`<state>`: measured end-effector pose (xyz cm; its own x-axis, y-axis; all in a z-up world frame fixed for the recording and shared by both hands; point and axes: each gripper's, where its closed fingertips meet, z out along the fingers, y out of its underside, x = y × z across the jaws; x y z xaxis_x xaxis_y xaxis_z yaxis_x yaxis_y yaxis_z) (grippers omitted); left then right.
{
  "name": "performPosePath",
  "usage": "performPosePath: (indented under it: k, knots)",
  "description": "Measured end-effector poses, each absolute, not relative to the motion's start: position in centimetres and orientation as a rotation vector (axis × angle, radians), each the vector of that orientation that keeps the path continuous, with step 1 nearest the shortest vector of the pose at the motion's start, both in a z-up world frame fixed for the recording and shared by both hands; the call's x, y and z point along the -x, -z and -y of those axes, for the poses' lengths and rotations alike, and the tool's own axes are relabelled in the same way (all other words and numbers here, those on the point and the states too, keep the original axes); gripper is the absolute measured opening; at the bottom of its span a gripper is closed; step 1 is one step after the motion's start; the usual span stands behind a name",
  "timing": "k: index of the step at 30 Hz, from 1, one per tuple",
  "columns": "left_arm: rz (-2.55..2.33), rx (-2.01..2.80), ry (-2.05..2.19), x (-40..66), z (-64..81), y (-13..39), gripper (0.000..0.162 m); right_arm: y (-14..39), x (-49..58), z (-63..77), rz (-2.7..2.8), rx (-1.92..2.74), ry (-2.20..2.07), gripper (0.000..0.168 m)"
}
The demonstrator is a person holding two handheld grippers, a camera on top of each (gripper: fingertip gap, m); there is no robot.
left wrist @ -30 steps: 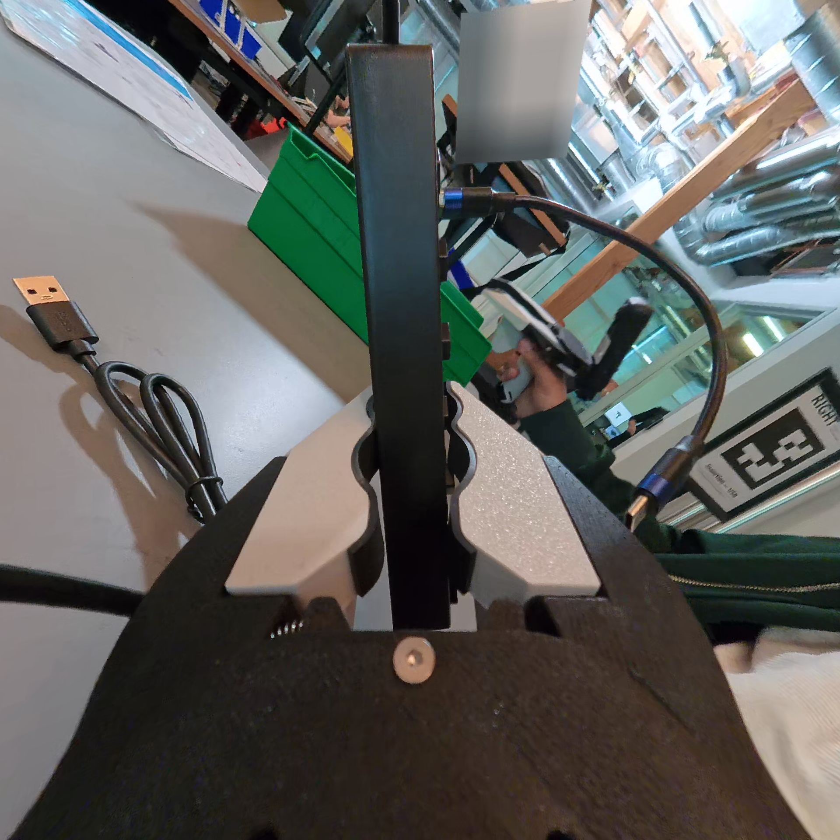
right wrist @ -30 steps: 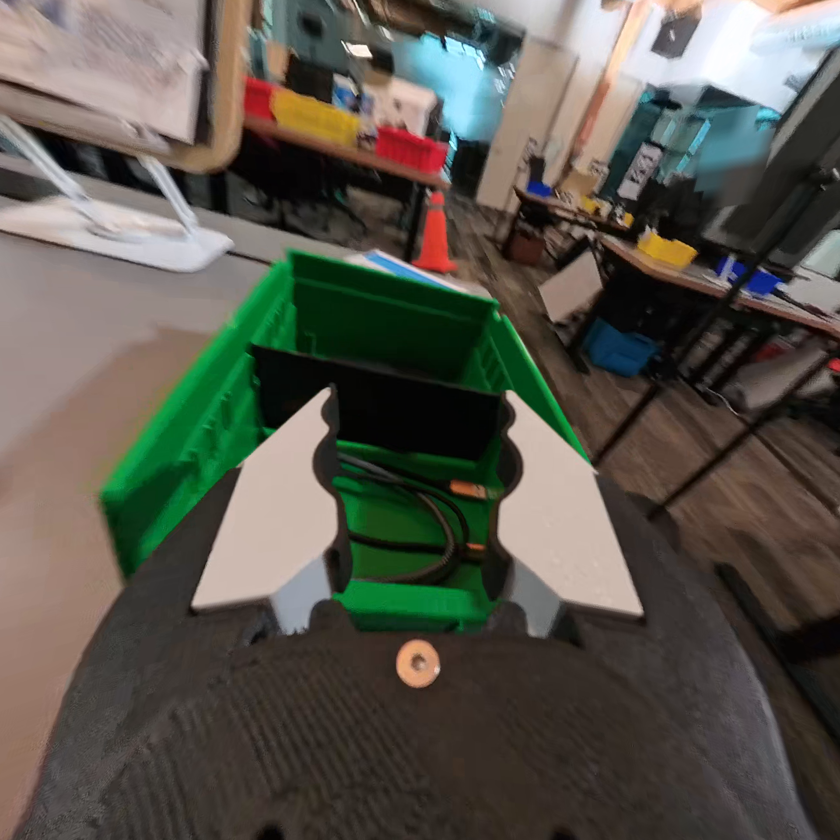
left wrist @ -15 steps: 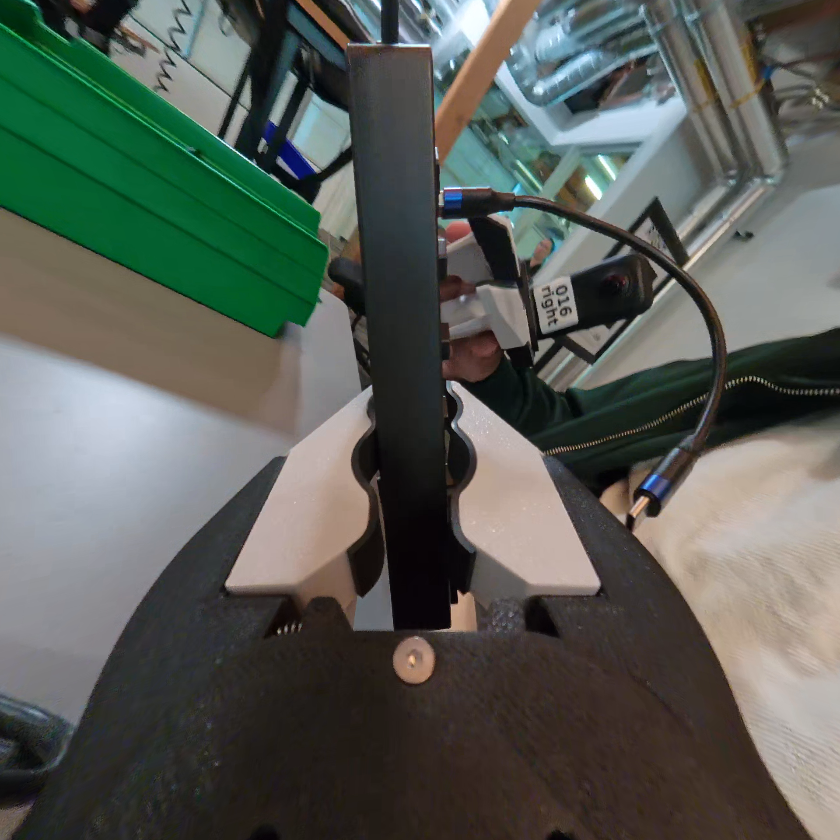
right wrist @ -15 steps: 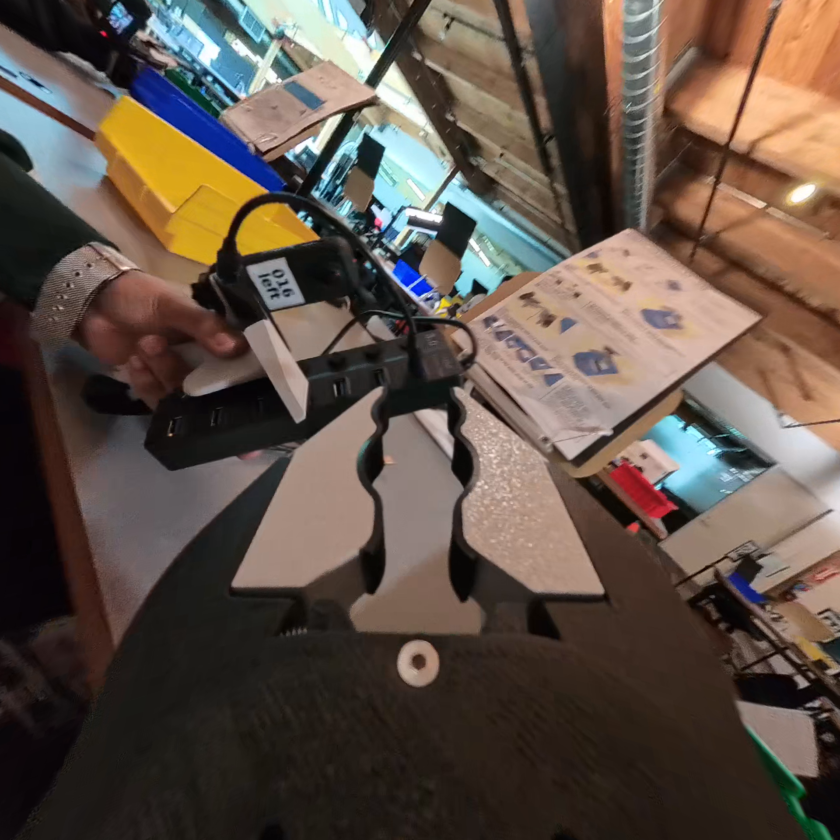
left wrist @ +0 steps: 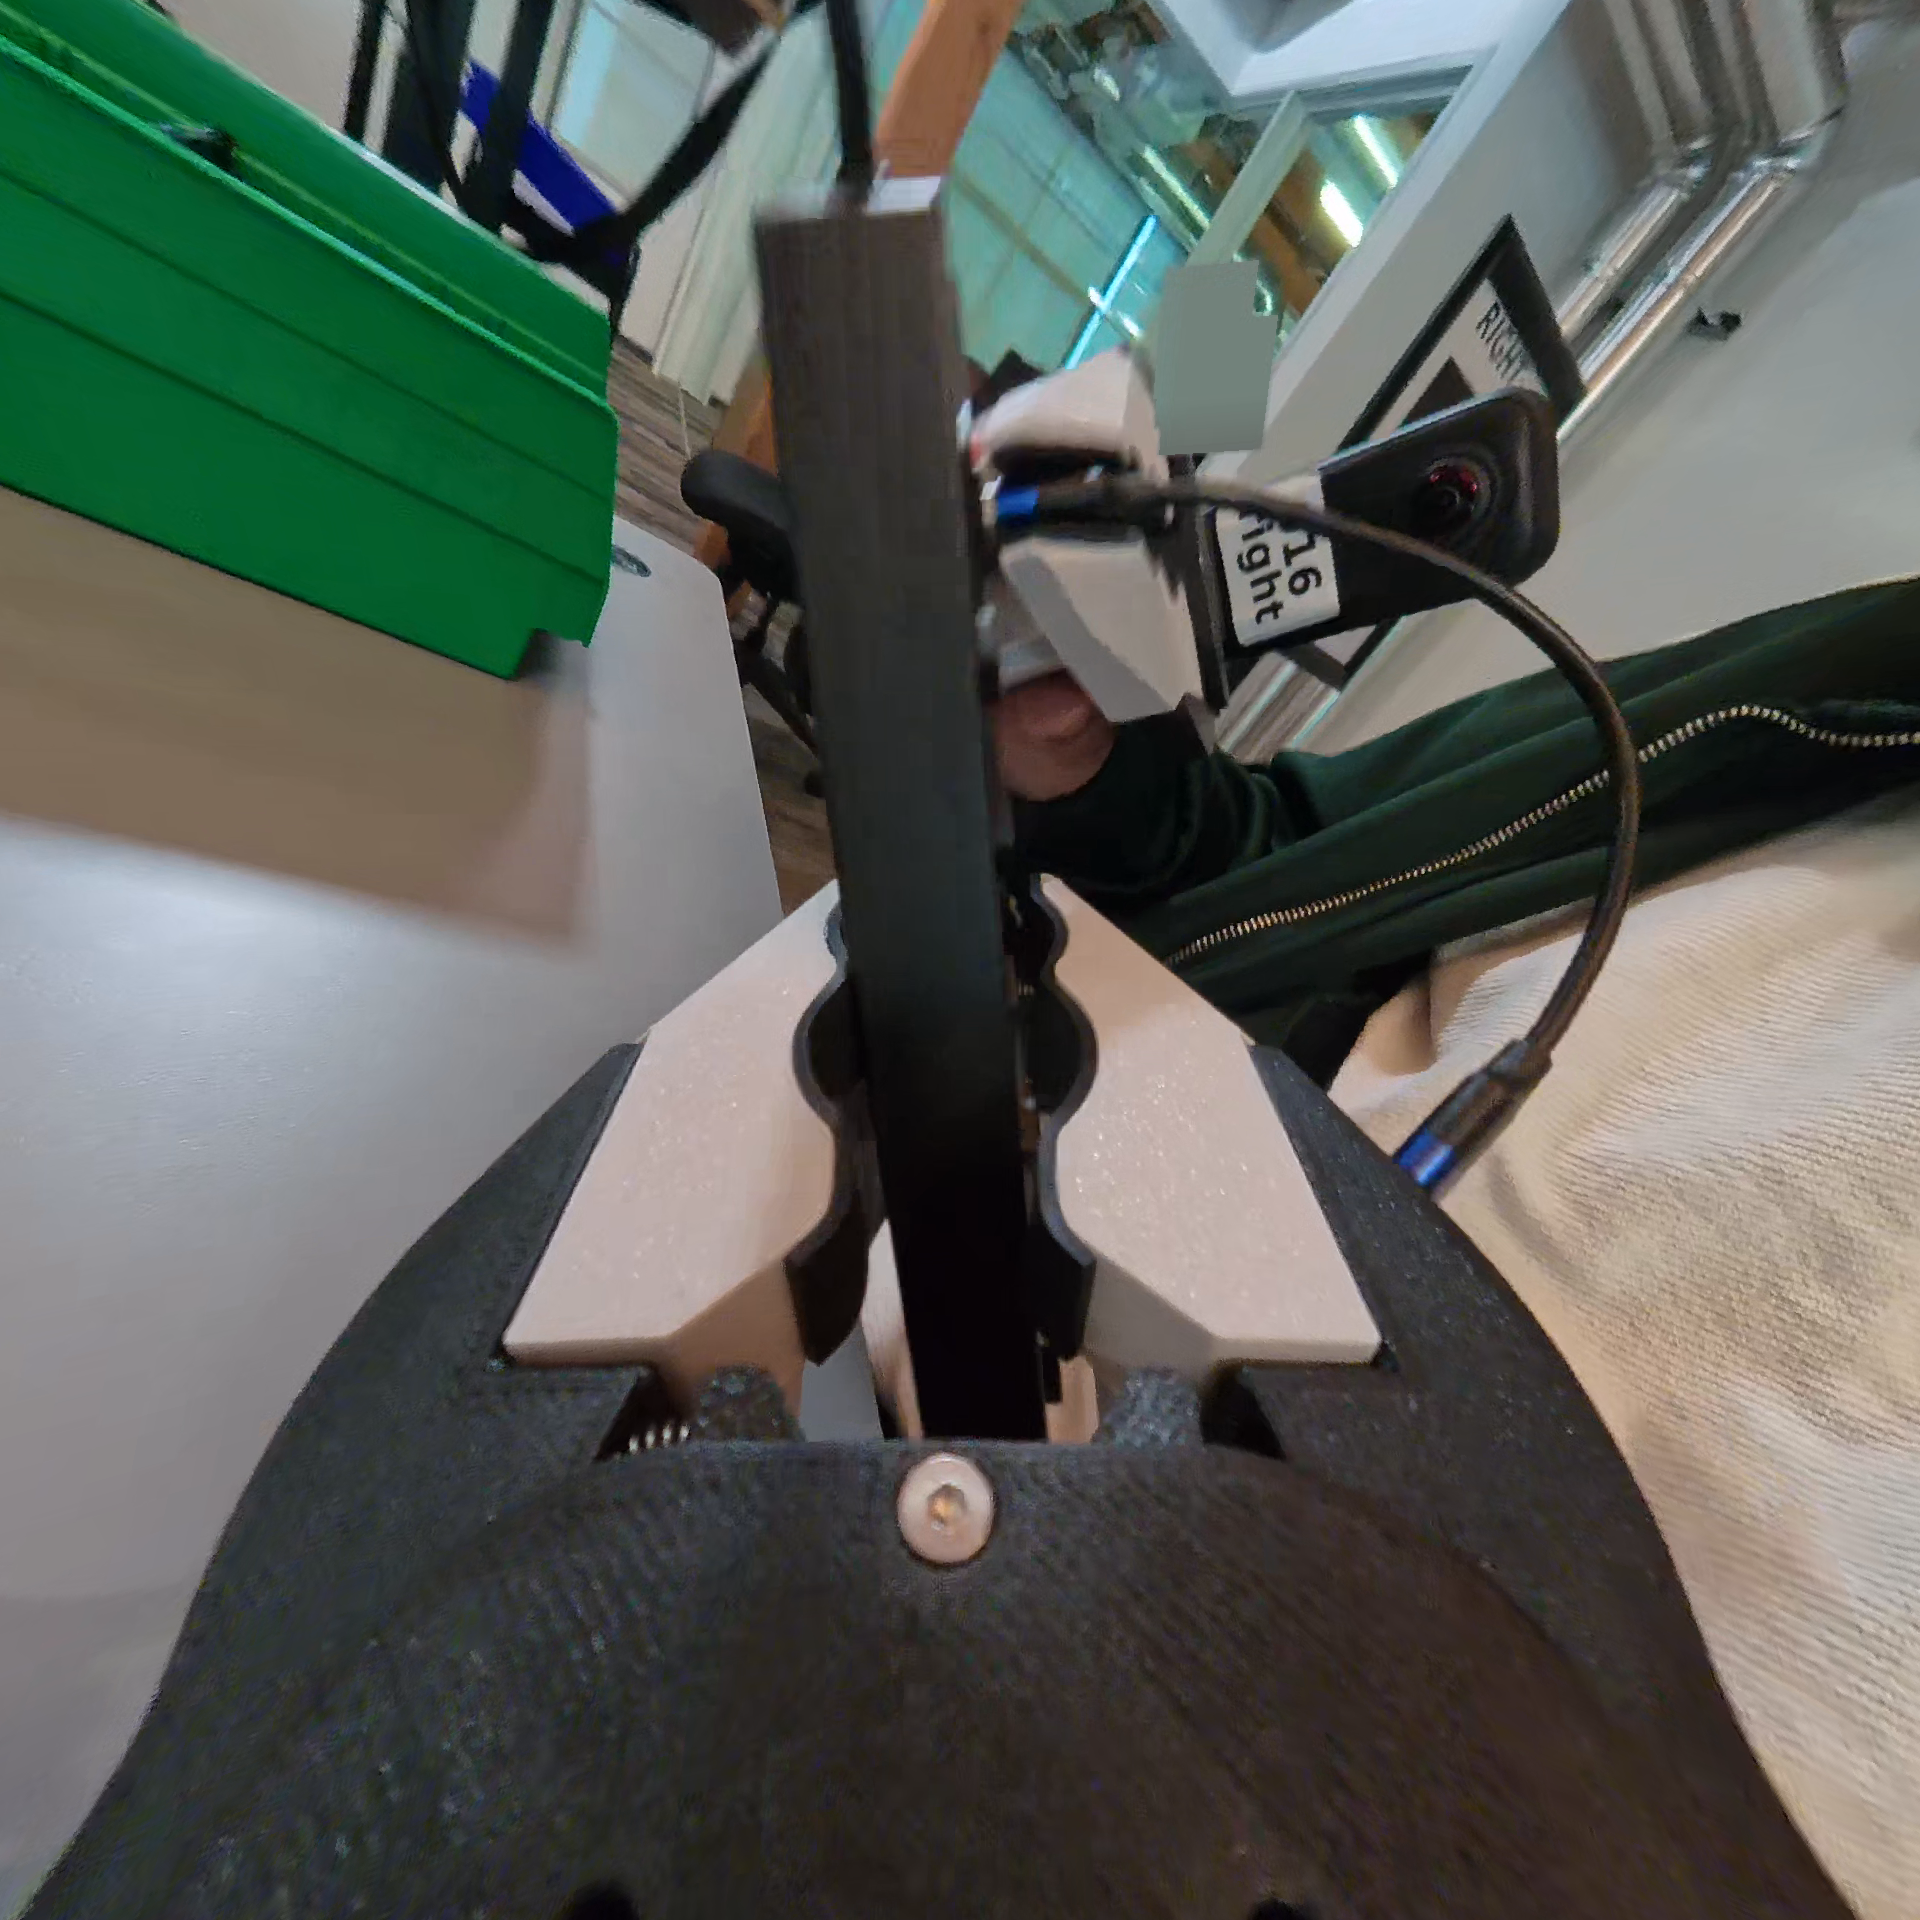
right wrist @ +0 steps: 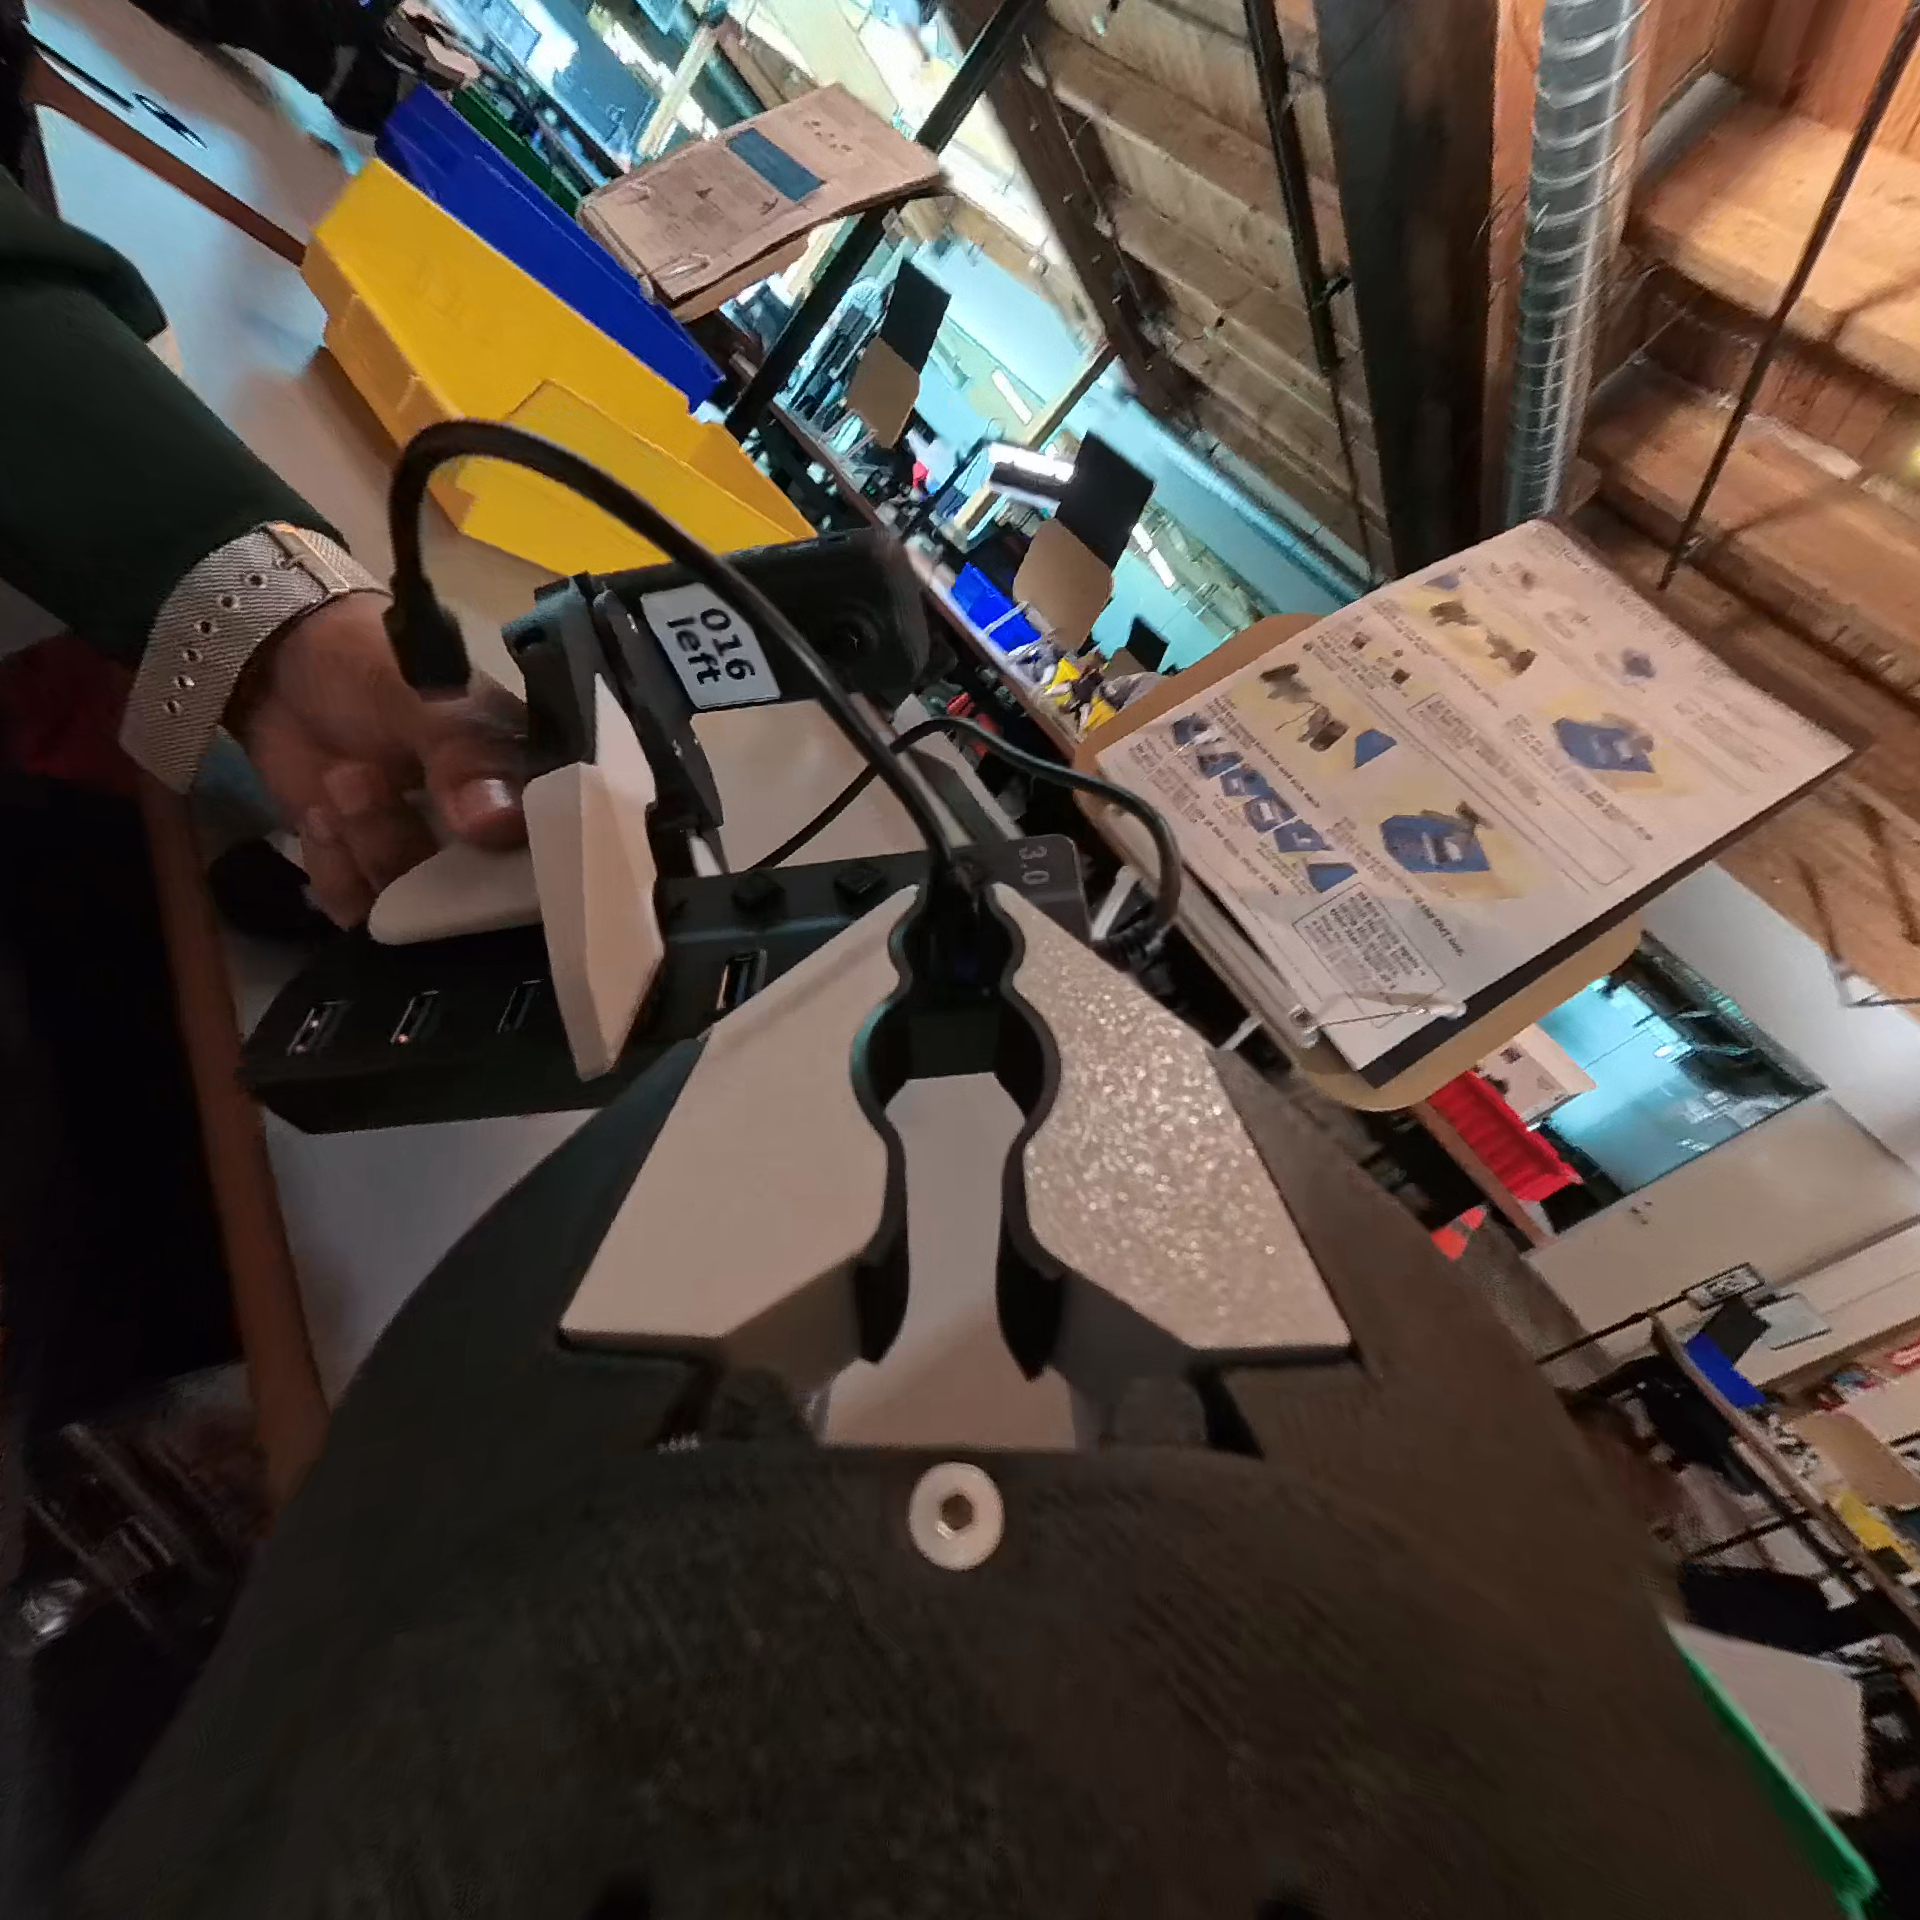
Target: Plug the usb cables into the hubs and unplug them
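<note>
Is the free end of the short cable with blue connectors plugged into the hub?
No, the short cable's free end hangs unplugged beside the left hand-held gripper.

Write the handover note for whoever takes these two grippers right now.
Left gripper: shut on the black USB hub, held off the table.
Right gripper: fingertips around the blue-collared plug seated in the hub's side; a firm clamp cannot be confirmed.
Short black cable: arcs from that plug; its other blue-collared end hangs free.
Done: this cable is plugged in.
Left: pull it out. Other ports look empty.
</note>
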<state>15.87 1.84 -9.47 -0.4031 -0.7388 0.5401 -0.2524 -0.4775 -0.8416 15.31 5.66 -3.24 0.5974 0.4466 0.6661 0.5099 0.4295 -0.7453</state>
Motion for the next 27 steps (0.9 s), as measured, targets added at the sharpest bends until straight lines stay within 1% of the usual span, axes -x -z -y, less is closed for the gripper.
performPosePath:
  k: [1, 5, 14, 19, 27]
  knots:
    - [-1.319, 1.451, 1.942, -15.9, -2.1, 9.2, 0.031, 3.7, -15.1, -5.8, 1.004, 1.212, 0.031, 0.007]
    - [-1.277, 1.449, 1.888, -16.2, -2.5, 9.0, 0.034, 4.7, -13.8, -5.7, 1.042, 1.239, 0.014, 0.007]
    - [-1.133, 1.571, 1.860, -16.9, -4.1, 8.6, 0.024, 4.3, -14.0, -6.0, 1.001, 1.282, -0.003, 0.009]
    - [-1.134, 1.572, 1.793, -17.1, -4.2, 8.3, 0.023, 3.7, -14.1, -5.7, 0.993, 1.262, 0.009, 0.009]
    - [-1.108, 1.546, 1.885, -17.1, -3.1, 7.4, 0.024, 2.8, -13.8, -4.7, 1.008, 1.234, -0.047, 0.010]
